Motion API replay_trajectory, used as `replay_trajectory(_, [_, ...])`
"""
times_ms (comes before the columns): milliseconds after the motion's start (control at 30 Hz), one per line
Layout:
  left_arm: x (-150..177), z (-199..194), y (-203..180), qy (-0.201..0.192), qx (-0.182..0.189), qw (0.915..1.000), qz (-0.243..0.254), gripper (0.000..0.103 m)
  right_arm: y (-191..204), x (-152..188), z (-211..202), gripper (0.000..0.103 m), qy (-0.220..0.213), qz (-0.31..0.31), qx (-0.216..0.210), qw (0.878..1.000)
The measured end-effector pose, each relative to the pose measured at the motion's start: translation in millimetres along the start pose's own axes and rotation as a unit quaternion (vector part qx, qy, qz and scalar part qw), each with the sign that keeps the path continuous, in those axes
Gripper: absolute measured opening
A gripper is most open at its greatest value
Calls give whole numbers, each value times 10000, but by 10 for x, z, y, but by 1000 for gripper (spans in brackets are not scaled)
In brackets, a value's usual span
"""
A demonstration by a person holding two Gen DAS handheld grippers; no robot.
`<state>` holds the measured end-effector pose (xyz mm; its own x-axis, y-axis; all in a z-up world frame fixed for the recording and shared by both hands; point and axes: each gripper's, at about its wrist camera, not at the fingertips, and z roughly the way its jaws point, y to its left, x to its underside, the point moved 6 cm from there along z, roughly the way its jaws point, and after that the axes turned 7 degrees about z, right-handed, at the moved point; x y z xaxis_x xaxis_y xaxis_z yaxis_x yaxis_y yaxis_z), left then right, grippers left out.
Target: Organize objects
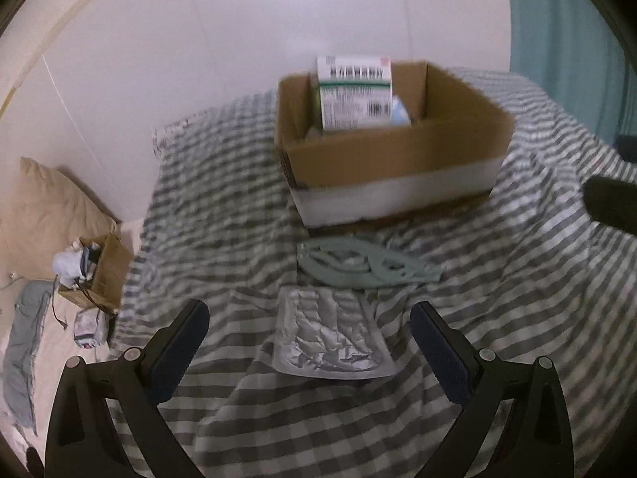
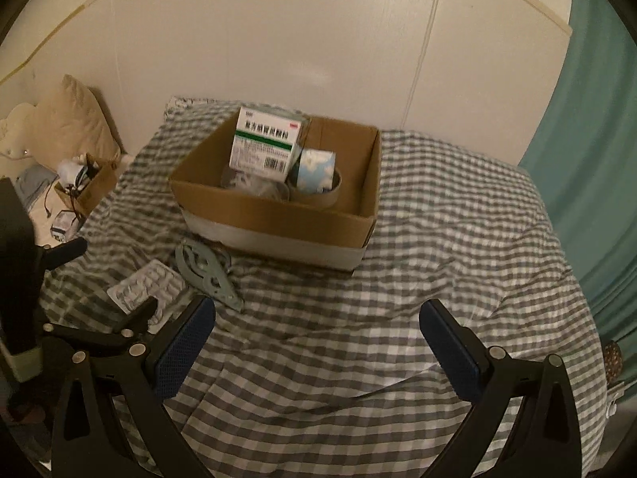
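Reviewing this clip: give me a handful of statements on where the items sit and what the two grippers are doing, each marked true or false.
1. The silver blister pack lies on the checked bedcover, outside the cardboard box. True.
2. The left gripper is shut on the blister pack. False: its jaws stand open, with the pack lying between and ahead of them.
3. The white-and-green medicine box stands inside the cardboard box. True.
4. The grey-green flat gasket is inside the cardboard box. False: it lies on the bedcover in front of the box, next to the blister pack.
5. The right gripper holds a roll of tape. False: it is open and empty.
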<state>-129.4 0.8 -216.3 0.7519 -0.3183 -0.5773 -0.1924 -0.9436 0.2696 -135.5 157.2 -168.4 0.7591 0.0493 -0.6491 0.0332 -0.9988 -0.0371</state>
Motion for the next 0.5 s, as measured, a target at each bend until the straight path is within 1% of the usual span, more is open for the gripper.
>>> replay_trajectory(133, [118, 279, -38, 330, -16, 9995, -16, 103, 12, 56, 92, 103, 118, 31, -49, 9999])
replay_trajectory(200, [143, 379, -94, 454, 46, 9989, 75, 103, 3, 79, 141, 103, 186, 62, -70, 9998])
replay_trajectory(267, [170, 462, -147, 574, 17, 9981, 222, 102, -4, 95, 193, 103, 246, 120, -84, 9996])
replay_trajectory(333, [193, 537, -173, 695, 132, 9971, 280, 94, -2, 126, 251, 103, 346, 191, -126, 9991])
replay_trajectory(400, [211, 566, -151, 747, 330, 9966, 141, 80, 6, 151, 304, 103, 422, 208, -137, 9988])
replay_trajectory(433, [211, 558, -142, 747, 413, 9963, 85, 75, 8, 160, 330, 103, 459, 198, -130, 9987])
replay_trajectory(467, [213, 534, -120, 752, 510, 9959, 10, 65, 17, 165, 341, 103, 482, 194, -122, 9986])
replay_trajectory(500, [209, 515, -107, 759, 539, 9956, -40, 58, 27, 172, 358, 103, 519, 193, -120, 9984])
